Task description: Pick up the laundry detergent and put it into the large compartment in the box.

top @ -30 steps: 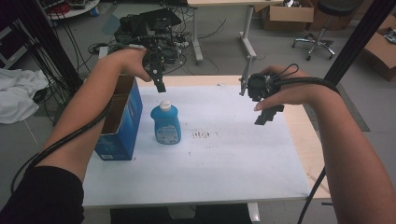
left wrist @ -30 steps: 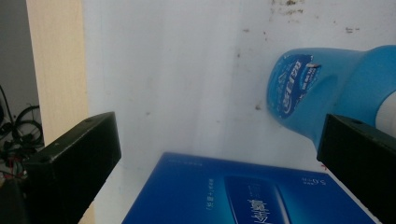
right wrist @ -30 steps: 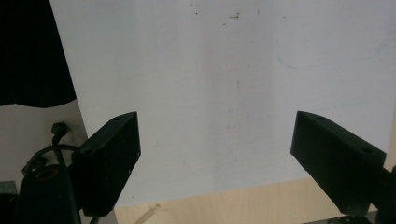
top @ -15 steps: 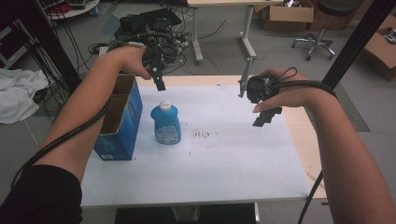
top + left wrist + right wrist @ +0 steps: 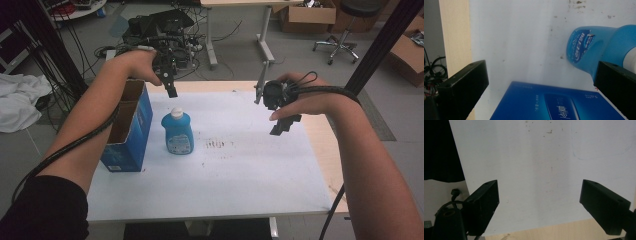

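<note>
The blue bottle [image 5: 177, 132] is seen upright on the white table [image 5: 240, 175] at about nine o'clock from the table's middle, just beside the open blue box [image 5: 125, 127], which stands at the bottle's nine o'clock; whether the two touch cannot be told. The left gripper [image 5: 171, 91] is held above the table at the bottle's twelve o'clock, its jaws spread wide and nothing between them; in the left gripper view the bottle [image 5: 599, 48] and the box [image 5: 556, 102] are framed between the black jaws. The right gripper [image 5: 284, 125] is held released at about three o'clock, well apart from the bottle, with bare tabletop beneath it.

The bottle is judged to be smooth plastic, somewhat slippery and slightly yielding under a squeeze, of moderate weight if filled, though its level cannot be read; a hold across the narrower shoulders just under the white cap [image 5: 176, 113] is judged the surest, since the broad flat body may be too wide or may slide; a grip on the cap alone is thought likely to let the bottle swing.

The box is open at the top, its brown inner walls showing; nothing can be made out inside it, though its floor is hidden.
</note>
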